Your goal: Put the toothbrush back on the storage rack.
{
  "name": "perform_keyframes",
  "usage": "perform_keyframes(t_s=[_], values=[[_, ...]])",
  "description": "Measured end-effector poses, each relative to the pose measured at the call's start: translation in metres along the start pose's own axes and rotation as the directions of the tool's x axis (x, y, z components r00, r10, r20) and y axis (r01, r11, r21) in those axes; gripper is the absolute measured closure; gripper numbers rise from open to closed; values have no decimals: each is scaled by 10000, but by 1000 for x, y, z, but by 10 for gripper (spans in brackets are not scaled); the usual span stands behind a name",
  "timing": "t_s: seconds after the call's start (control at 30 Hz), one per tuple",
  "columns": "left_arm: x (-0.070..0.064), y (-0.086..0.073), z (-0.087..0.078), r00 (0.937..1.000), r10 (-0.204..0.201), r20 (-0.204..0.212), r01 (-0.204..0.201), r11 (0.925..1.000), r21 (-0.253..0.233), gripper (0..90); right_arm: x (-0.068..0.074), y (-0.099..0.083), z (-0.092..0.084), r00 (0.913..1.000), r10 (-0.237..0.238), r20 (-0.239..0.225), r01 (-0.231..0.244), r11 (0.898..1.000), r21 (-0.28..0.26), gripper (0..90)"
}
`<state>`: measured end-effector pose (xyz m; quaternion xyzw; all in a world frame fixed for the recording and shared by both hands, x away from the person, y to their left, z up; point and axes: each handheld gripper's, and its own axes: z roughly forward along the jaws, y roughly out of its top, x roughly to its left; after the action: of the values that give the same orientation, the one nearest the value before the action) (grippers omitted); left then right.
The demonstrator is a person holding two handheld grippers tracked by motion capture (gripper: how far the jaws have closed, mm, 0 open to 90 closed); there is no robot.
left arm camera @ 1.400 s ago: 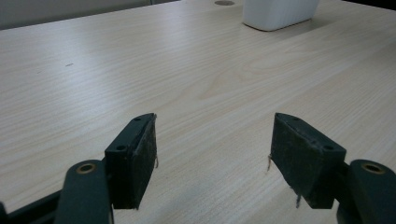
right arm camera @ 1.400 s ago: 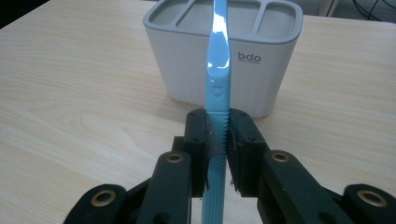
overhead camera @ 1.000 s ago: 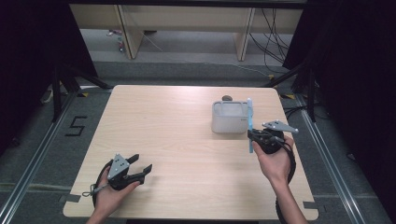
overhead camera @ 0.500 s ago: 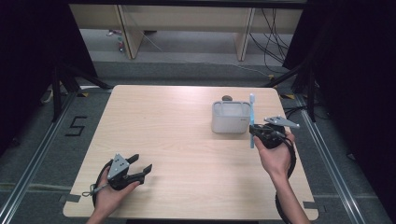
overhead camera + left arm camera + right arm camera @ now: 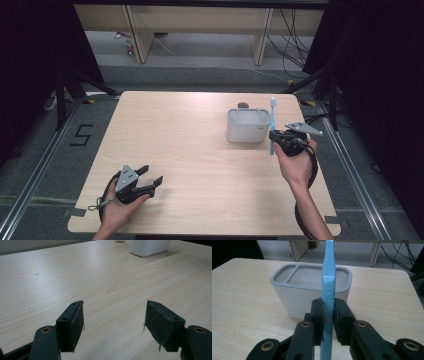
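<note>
A wooden table (image 5: 200, 150) is seen. A grey two-compartment holder (image 5: 312, 290), contents not discernible, stands just beyond the right gripper (image 5: 328, 315), whose jaws are clamped on an upright blue toothbrush (image 5: 329, 285). The left gripper (image 5: 113, 322) is held low, jaws wide apart, gripping nothing.

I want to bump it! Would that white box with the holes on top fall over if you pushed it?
Probably not easily. The white box looks wide and squat with a flat bottom on the table, so it would likely slide. It looks like hollow plastic, so probably light. The toothbrush in the right tool looks stiff.
</note>
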<state>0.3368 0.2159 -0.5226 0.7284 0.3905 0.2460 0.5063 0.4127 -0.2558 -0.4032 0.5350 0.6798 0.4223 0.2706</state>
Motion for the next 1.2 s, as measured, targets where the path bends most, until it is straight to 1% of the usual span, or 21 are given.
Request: perform_keyframes(t_s=[0.17, 0.3, 0.33, 0.37, 0.4, 0.43, 0.47, 0.6, 0.7, 0.77, 0.83, 0.87, 0.9, 0.93, 0.97, 1.03, 1.07, 1.1, 1.13, 1.17, 1.2], values=[[0, 0, 0, 10000, -24, 9, 24, 10000, -15, 307, 1, 1, 1, 9998, 183, -39, -184, 9997, -188, 789], [0, 0, 0, 10000, -29, 20, 29, 10000, 2, 307, -1, 3, 2, 10000, -10, 39, 10, 9998, -221, 789], [0, 0, 0, 10000, -35, 13, 35, 10000, 4, 307, 0, 3, 2, 9996, 270, 86, -268, 9995, -158, 789], [0, 0, 0, 10000, -29, 13, 28, 10000, 10, 308, -2, 4, 3, 9999, 82, -65, -84, 9996, -270, 789], [0, 0, 0, 10000, -22, 11, 22, 10000, 17, 308, -1, 4, 3, 9997, 227, 54, -226, 9994, -267, 789], [0, 0, 0, 10000, -20, 8, 20, 10000, 20, 308, -1, 4, 3, 9997, 227, 54, -226, 9994, -267, 789], [0, 0, 0, 10000, -23, 12, 23, 10000, 4, 308, -2, 5, 3, 10000, 93, 18, -93, 9995, -300, 789], [0, 0, 0, 10000, -27, 10, 27, 10000, 22, 308, 0, 7, 3, 9993, 370, 68, -367, 9987, -362, 789], [0, 0, 0, 10000, -24, 5, 24, 10000, 32, 308, -3, 9, 3, 9999, 117, 119, -110, 9986, -512, 789], [0, 1, 0, 10000, 9, -54, -8, 9999, 113, 309, -4, 10, 4, 9999, 162, 33, -160, 9983, -568, 789], [0, 0, 0, 10000, -5, -59, 6, 9999, 117, 308, -2, 10, 4, 9997, 223, 94, -218, 9980, -588, 789], [0, 0, 0, 10000, -19, -30, 19, 10000, 48, 308, -3, 11, 4, 9997, 136, 196, -125, 9985, -536, 789], [0, 0, 0, 10000, -27, 0, 27, 10000, 34, 309, -3, 11, 5, 9998, 86, 155, -77, 9983, -578, 789], [0, 0, 0, 10000, -26, 6, 26, 10000, 27, 308, 0, 11, 4, 9987, 480, 158, -470, 9974, -545, 789], [0, 0, 0, 10000, -25, 4, 25, 10000, 28, 308, -4, 12, 5, 9998, 54, 214, -40, 9978, -662, 789], [0, 0, 0, 10000, -30, 2, 30, 10000, 30, 308, -3, 14, 5, 9996, 159, 235, -141, 9973, -723, 789], [0, 0, 0, 10000, -17, -65, 18, 9999, 114, 309, -4, 14, 6, 9998, 71, 177, -56, 9965, -832, 789], [0, 0, 0, 10000, -30, -3, 30, 10000, 17, 308, -3, 15, 5, 9993, 303, 214, -286, 9968, -748, 789], [0, 0, 0, 10000, -23, 3, 23, 10000, 35, 308, -4, 16, 5, 9996, 225, 160, -211, 9962, -844, 789], [0, 0, 0, 10000, -35, 6, 35, 10000, 24, 309, -5, 16, 5, 9996, 59, 267, -33, 9953, -971, 789], [0, 0, 0, 10000, -40, 4, 40, 10000, 22, 309, -4, 17, 5, 9993, 270, 244, -245, 9951, -963, 789]])
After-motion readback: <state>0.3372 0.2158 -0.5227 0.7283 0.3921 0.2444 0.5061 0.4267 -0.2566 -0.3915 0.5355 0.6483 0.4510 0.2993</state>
